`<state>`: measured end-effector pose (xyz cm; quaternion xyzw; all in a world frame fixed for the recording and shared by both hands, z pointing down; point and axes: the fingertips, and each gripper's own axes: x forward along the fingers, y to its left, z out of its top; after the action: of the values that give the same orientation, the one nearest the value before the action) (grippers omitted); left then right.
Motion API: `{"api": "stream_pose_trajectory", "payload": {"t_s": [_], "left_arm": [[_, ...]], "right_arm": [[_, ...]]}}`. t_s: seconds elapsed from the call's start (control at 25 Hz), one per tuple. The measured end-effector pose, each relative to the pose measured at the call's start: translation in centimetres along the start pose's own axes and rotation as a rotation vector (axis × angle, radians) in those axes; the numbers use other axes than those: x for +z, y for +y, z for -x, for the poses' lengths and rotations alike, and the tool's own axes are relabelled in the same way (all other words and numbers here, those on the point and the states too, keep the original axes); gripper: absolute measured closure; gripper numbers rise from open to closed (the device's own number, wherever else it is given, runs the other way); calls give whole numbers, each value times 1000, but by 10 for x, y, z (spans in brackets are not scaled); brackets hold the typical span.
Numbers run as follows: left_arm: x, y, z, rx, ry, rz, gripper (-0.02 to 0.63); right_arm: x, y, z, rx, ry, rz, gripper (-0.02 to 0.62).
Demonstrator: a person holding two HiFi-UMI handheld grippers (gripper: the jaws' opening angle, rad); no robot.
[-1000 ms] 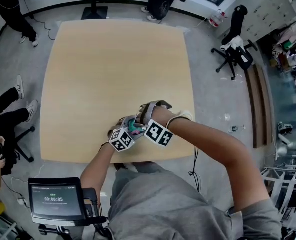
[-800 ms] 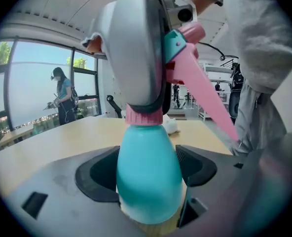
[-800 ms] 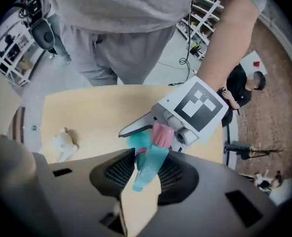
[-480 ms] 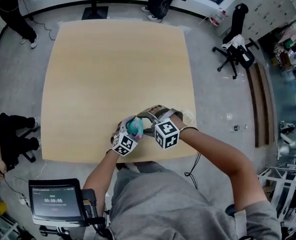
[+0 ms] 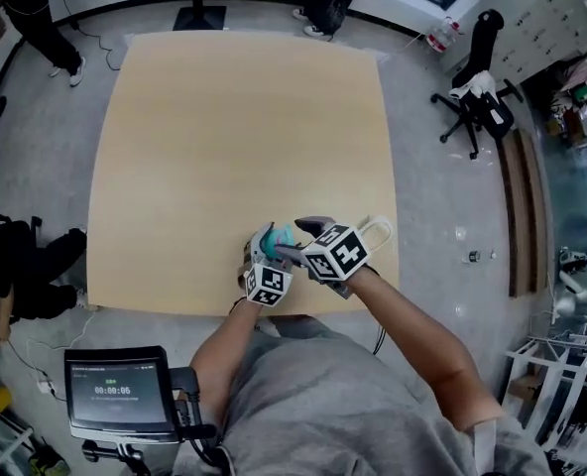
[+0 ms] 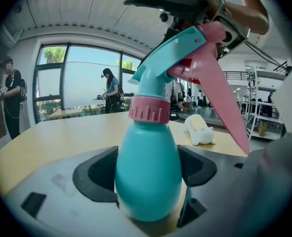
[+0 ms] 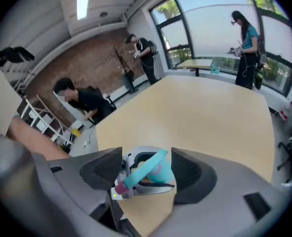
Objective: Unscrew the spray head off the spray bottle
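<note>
A teal spray bottle (image 6: 147, 172) stands upright near the table's near edge (image 5: 224, 310). It has a pink collar (image 6: 149, 110) and a teal and pink spray head (image 6: 178, 58). My left gripper (image 6: 148, 174) is shut on the bottle's body, a pad pressing on each side. In the head view, the bottle (image 5: 282, 235) sits between my left gripper (image 5: 264, 254) and my right gripper (image 5: 295, 243). My right gripper (image 7: 146, 168) hangs over the spray head (image 7: 145, 174). Its jaws are opening, and the pads stand apart from the head on both sides.
A small white object (image 6: 200, 130) lies on the table just right of the bottle. The tan tabletop (image 5: 234, 127) stretches away beyond it. A screen on a stand (image 5: 115, 390) is at my lower left. People and an office chair (image 5: 472, 107) stand around the table.
My right gripper has let go of the spray head, and its jaws have opened. The right hand has swung back to the right. Both grippers and the bottle have shifted slightly right.
</note>
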<state>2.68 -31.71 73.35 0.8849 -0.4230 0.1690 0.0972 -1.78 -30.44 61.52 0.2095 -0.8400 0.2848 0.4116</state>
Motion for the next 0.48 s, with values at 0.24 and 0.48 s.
{"api": "stream_pose_trajectory", "payload": {"t_s": [0.24,0.48], "left_arm": [[0,2,-6,18,4,-3,265],[-9,-4,-9,-108,-7,-24,265]], "right_arm": [[-32,-9,-39,-130,301,331,422],[-41,-11,-45,-77,429,711,468]]}}
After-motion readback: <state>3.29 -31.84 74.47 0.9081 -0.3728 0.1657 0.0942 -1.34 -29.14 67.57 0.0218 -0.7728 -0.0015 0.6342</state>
